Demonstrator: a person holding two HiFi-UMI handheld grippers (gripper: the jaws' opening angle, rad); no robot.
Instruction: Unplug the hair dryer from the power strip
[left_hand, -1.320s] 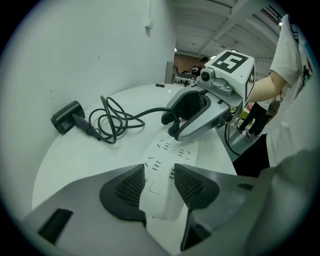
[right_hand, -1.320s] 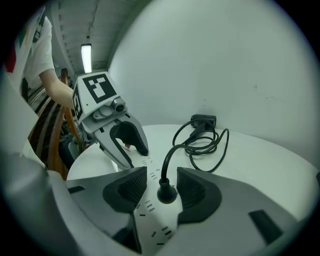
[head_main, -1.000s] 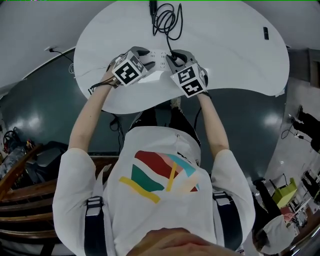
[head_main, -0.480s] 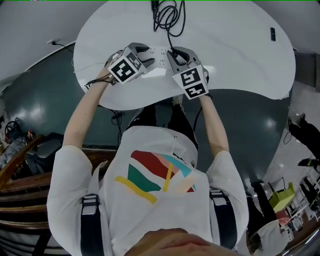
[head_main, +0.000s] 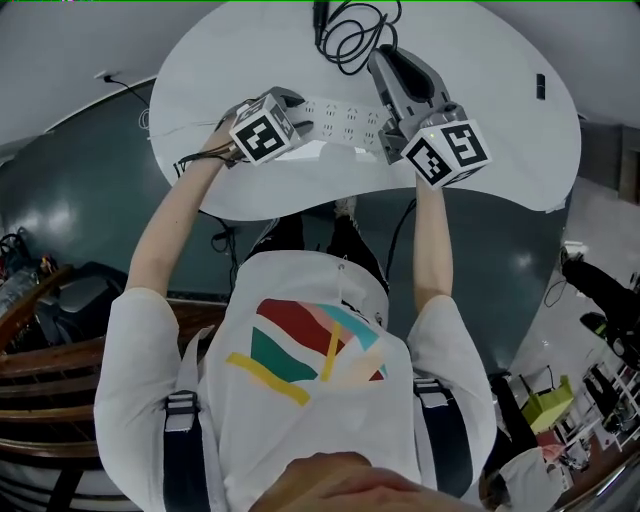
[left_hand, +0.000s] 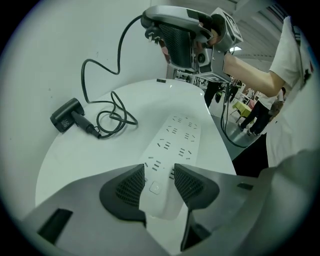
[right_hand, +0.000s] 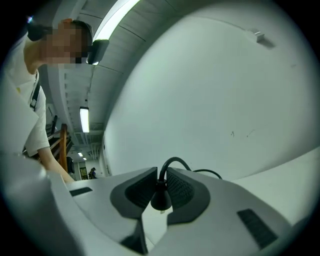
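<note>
Lifted off the power strip (head_main: 345, 120) since a second ago, the plug (right_hand: 161, 199) is now held in the air above the far side of the white table (head_main: 500, 150). It is pinched between the pads of the right gripper (right_hand: 161, 187), whose jaws have just been closing on it. From the plug the black cord (left_hand: 120, 60) is seen arching up, then dropping to a loose coil on the far part of the table. The coil lies beside the hair dryer (left_hand: 67, 115). A small dark object (head_main: 540, 85) lies well apart at the far right.

The strip is left flat on the near part of the table, sockets up. Its left end is clamped between the jaws of the left gripper (left_hand: 159, 172), which is tilted steeply down. The right gripper is raised and held about level, aimed away from the person toward the pale wall (right_hand: 210, 90), with that arm stretched forward.

The plug's long axis is laid along the jaws, a pin showing at its near end and the cord leaving its far end. The strip's long axis runs left to right.
</note>
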